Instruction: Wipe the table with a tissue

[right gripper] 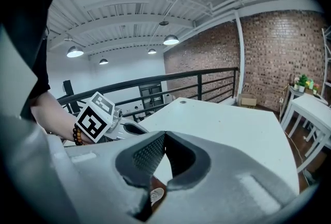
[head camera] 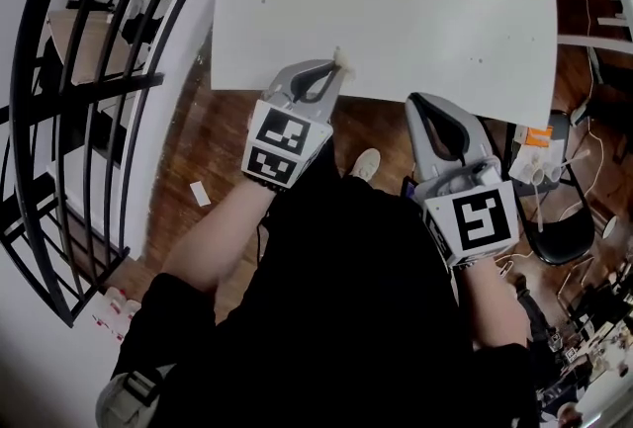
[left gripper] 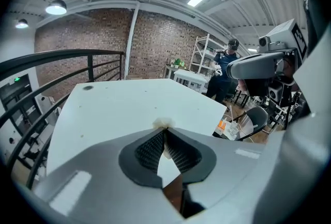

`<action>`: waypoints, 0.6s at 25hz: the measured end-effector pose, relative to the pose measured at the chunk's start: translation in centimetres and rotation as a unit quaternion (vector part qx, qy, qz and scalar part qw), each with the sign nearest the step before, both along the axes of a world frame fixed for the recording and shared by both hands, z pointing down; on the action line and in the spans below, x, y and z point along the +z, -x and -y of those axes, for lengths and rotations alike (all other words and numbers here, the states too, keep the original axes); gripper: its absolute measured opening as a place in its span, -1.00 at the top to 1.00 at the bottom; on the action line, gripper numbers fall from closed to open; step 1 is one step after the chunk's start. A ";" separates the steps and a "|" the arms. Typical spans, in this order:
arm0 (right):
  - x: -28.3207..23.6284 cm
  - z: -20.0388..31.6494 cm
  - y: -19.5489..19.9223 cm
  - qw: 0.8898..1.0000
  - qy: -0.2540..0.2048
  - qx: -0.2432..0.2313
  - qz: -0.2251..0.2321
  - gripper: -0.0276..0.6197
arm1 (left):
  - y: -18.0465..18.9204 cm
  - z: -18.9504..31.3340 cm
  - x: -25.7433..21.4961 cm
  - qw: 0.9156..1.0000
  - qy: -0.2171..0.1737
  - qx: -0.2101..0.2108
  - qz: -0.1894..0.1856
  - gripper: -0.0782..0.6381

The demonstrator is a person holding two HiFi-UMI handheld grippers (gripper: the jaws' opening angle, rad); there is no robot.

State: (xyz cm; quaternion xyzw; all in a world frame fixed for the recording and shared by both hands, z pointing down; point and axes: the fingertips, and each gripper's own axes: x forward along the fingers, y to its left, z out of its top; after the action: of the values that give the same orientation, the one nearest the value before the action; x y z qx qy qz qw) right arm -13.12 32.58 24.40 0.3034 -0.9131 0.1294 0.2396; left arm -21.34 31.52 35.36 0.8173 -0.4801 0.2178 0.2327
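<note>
Right below the camera, the person's dark clothing (head camera: 356,317) fills the lower part of the head view and hides most of the wooden floor; only one pale shoe (head camera: 365,163) peeks out between the arms. The right gripper (head camera: 420,102) hangs just short of the table's near edge, its jaws pressed together with nothing between them. The left gripper (head camera: 336,68) reaches a little further, its tips over that edge, and its jaws are clamped on the tissue (left gripper: 163,123). Most of the tissue is buried between the pads. What shows is a small, crumpled, off-white tuft poking past the tips, plus a thin strip lower down in the gap. Whether the tuft touches the surface is hard to tell. Beyond it the white table (head camera: 396,1) spreads out, dotted with small dark specks, its far end cut off by the frame. A black railing (head camera: 89,90) curves along the left.
</note>
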 end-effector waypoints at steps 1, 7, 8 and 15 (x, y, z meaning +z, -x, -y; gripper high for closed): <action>0.1 0.2 0.5 1.000 0.002 -0.001 0.004 0.94 | 0.1 0.2 0.5 1.000 0.005 0.002 0.001 0.69; 1.3 1.4 1.3 1.000 0.019 0.001 -0.001 0.94 | 0.1 1.0 3.1 0.999 0.036 0.009 0.008 0.69; 1.5 1.6 1.6 1.000 0.022 0.001 -0.003 0.94 | 0.3 1.1 3.5 0.999 0.040 0.010 0.009 0.69; 3.2 2.7 2.6 0.999 0.040 0.004 -0.012 0.94 | 0.5 2.0 6.2 0.997 0.067 0.031 0.015 0.69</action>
State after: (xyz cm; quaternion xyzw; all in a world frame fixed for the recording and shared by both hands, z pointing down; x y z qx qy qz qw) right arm -15.69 29.87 27.58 0.2991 -0.9028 0.1634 0.2624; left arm -21.87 29.57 41.60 0.8110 -0.4422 0.2687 0.2729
